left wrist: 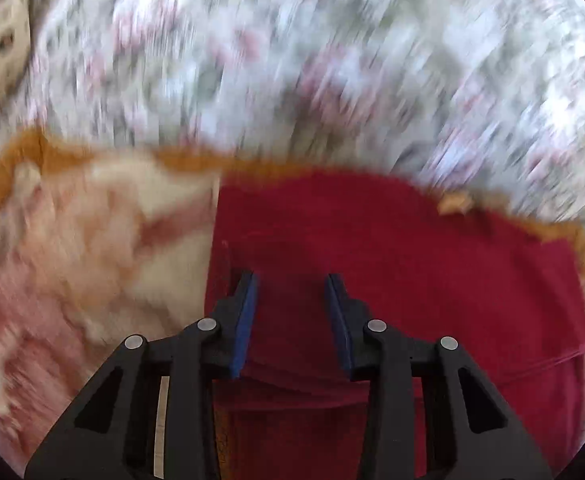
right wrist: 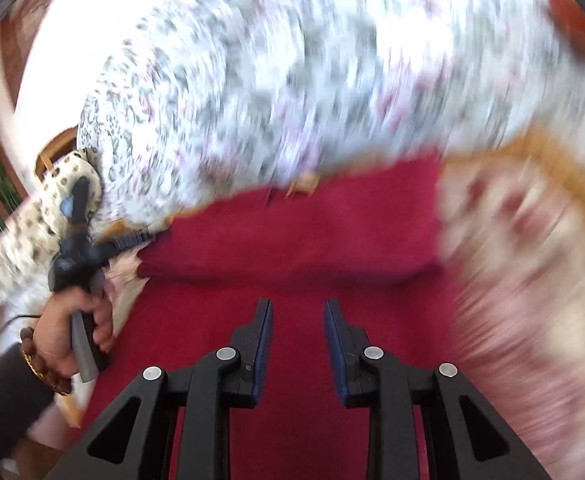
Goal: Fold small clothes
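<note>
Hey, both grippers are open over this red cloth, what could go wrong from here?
1. The red garment is already folded into layers; a pinch may catch only the top one.
2. The patterned cloth lies right beside it and could get dragged along.
3. Both views are motion-blurred, so the left hand-held gripper and right hand-held gripper may land off the edge.

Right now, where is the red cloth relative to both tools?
The red cloth lies directly under and ahead of both open tools, on the floral sheet; a patterned orange-edged cloth adjoins it, left in the left view, right in the right view.

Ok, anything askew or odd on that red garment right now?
Nothing clearly wrong. The red garment lies partly folded on the patterned cloth, its folded edge fairly straight. Both views are motion-blurred, so small wrinkles cannot be judged. Both grippers hover open above it.
</note>
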{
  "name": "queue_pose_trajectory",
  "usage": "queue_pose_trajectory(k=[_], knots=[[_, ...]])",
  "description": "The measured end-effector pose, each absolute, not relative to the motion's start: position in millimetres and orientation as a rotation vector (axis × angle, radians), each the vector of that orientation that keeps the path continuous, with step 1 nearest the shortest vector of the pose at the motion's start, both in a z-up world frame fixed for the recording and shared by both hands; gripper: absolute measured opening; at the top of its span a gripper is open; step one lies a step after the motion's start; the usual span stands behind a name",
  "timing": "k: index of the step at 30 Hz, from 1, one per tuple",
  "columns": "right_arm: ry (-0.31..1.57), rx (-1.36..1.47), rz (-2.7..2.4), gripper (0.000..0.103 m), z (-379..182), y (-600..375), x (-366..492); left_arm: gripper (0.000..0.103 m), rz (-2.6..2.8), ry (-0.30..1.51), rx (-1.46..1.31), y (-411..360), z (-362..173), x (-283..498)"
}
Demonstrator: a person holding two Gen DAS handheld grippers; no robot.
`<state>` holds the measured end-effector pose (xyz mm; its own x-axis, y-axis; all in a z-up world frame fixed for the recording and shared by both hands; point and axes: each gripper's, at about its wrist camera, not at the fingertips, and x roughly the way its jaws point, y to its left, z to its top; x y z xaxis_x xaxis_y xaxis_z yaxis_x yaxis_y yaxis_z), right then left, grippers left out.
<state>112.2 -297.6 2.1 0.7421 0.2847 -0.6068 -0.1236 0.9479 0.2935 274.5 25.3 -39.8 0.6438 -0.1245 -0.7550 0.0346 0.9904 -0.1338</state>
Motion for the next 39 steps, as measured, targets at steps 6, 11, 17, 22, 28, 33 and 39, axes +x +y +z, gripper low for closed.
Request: queue_pose_trajectory(k=[6,11,17,22,28,33,39], knots=[[0.758,0.073,0.208,0.019,13,-340,159,0.034,-0.116,0.821,-0.187,39,-40,270],[0.794,-0.027,0.326,0.016,1,-325,196,0.034,-0.101,0.805,-0.174,35,-41,268],[0.913,-0.003,0.324,0.012,-43,-347,220,0.034,-0.100,0.802,-0.176,34,-40,270],[0.946,0.074,0.353,0.012,-30,-356,231,0.034,-0.096,0.796,-0.166,33,-42,270],[0.900,0.045,0.300,0.012,-18,-352,264,0.034,-0.097,0.795,-0.165,33,-43,270],[0.978,0.074,0.250,0.010,-41,-364,278,0.034,-0.100,0.793,-0.164,33,-44,270],[0.883,0.135,0.212,0.010,-6,-377,289,0.034,-0.100,0.790,-0.166,33,-44,270]])
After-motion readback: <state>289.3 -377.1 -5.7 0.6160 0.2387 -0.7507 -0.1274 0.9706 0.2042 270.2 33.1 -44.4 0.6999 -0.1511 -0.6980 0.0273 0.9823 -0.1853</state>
